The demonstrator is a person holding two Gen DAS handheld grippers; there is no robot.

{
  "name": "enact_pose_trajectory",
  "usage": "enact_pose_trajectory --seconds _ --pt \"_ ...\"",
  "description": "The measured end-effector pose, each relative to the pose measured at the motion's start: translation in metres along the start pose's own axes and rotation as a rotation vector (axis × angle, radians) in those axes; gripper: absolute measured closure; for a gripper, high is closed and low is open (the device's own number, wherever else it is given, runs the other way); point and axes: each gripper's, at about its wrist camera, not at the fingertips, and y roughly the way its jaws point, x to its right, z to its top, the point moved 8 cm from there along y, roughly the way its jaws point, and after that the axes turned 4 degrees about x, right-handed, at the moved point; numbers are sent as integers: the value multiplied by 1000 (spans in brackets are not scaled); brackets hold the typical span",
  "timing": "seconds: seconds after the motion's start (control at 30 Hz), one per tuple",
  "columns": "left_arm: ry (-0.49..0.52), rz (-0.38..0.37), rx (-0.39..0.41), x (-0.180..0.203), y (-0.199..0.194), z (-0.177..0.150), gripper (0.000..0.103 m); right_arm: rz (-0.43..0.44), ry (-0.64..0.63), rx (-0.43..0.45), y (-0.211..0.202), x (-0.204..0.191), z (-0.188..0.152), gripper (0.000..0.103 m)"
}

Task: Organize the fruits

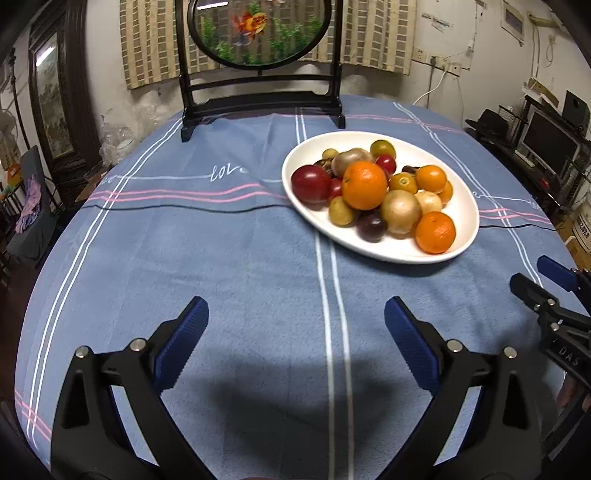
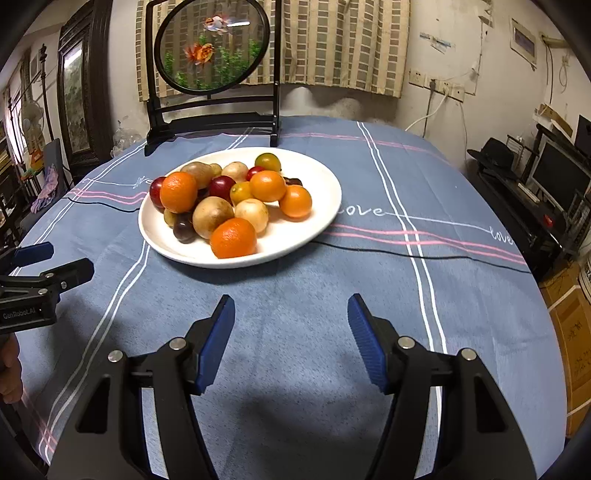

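Note:
A white oval plate [image 1: 458, 206] [image 2: 317, 192] sits on the blue tablecloth, piled with several fruits: oranges [image 1: 364, 185] [image 2: 233, 238], red plums [image 1: 311, 184] [image 2: 222, 186], tan round fruits [image 1: 400, 211] [image 2: 212, 217], small green and dark ones. My left gripper [image 1: 295, 317] is open and empty above the cloth, short of the plate. My right gripper [image 2: 291, 314] is open and empty, just in front of the plate. Each gripper shows at the edge of the other's view: the right one [image 1: 543, 280], the left one [image 2: 55, 262].
A black wooden stand holding a round goldfish panel [image 1: 258, 33] [image 2: 212, 44] stands at the table's far edge. A thin black cable [image 2: 424, 254] lies across the cloth right of the plate. Shelves with monitors [image 2: 554, 184] stand to the right.

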Motion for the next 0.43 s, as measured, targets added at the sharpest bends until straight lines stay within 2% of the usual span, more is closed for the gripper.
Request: enact_pose_trajectory --seconds 0.2,0.3,0.43 --pt "4 12 -31 -2 7 -9 3 -10 18 -19 2 8 -5 39" --pt "17 52 -54 -7 15 -15 3 -18 23 -27 3 12 -7 39" --pt "5 60 -60 -12 20 -20 3 -28 27 -38 5 16 -11 39"
